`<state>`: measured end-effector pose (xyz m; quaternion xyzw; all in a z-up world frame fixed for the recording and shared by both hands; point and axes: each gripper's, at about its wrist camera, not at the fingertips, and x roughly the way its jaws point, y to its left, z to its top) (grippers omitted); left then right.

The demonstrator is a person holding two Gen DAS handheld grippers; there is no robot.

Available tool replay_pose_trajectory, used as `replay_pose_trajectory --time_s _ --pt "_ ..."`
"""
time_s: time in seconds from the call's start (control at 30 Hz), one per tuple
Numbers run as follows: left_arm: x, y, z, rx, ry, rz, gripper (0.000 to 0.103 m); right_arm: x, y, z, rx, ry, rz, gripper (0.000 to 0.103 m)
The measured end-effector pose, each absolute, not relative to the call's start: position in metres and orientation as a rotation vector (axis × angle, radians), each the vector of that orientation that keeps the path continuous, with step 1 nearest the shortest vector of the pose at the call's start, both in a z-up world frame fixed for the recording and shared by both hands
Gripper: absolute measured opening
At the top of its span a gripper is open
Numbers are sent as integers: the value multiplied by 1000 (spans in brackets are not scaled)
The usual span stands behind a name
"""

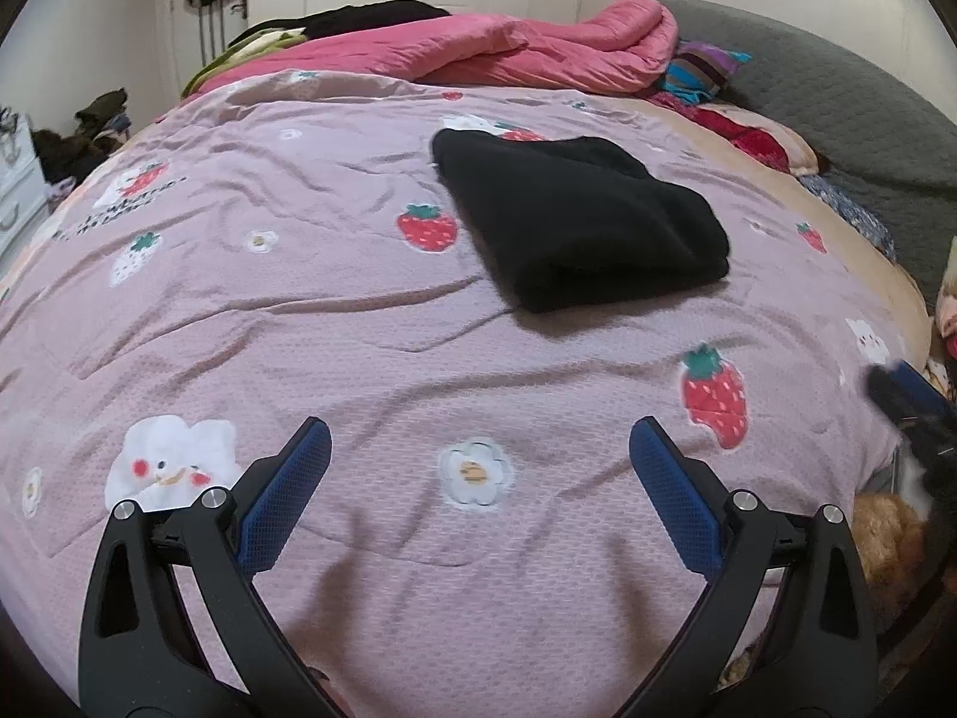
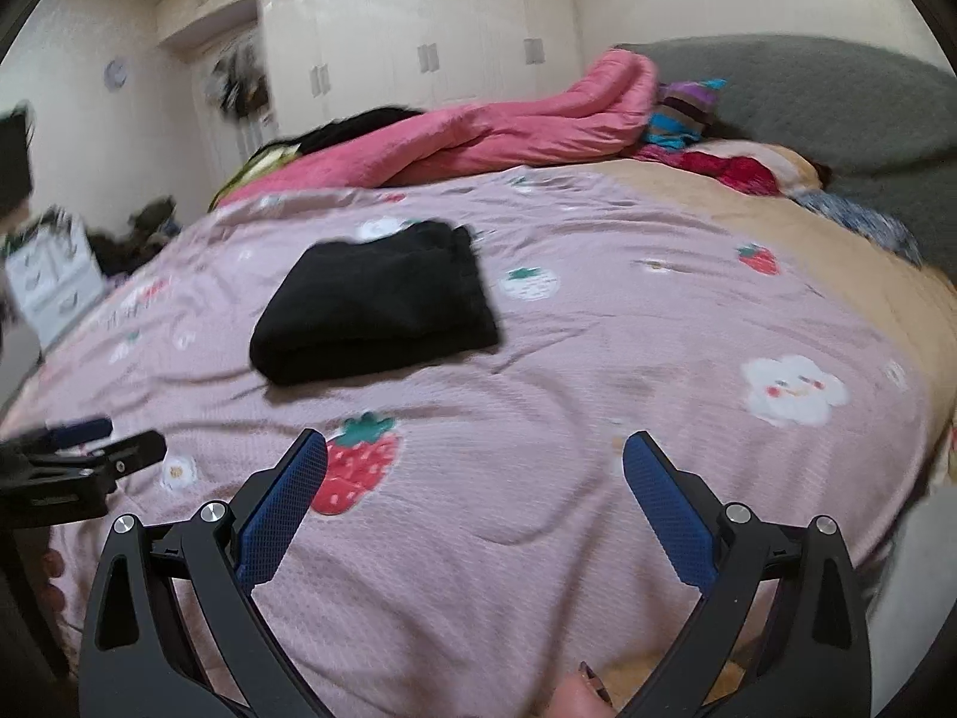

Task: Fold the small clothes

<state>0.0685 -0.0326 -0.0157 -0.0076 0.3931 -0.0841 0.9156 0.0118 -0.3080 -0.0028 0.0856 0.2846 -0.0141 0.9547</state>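
Nearest my left lens, my left gripper [image 1: 478,443] hangs with its blue-padded fingers spread wide and empty above the pink quilted bedspread with strawberry and flower patches [image 1: 359,347]. My right gripper [image 2: 475,455] is equally apart, holding nothing. The folded black fleece garment [image 1: 574,221] lies flat right of centre in the upper half of the left view, well apart from both. Dark lettering at the frame's upper left is too blurred to read.

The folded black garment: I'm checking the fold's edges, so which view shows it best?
The left wrist view: the folded black garment is sharp, near the centre, its layered edge visible. The right wrist view shows it smeared by motion blur.
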Motion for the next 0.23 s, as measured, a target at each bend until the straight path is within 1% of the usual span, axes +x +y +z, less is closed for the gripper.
replay_pose_trajectory --time_s 0.13,0.2,0.23 --pt "87 23 -15 -129 910 -112 94 -17 -397 9 282 563 -295 99" --pt "100 73 -11 -192 985 -11 94 -36 -462 4 313 570 -530 99" --pt "104 101 -6 -220 986 36 94 -46 -496 -3 324 594 -654 99"
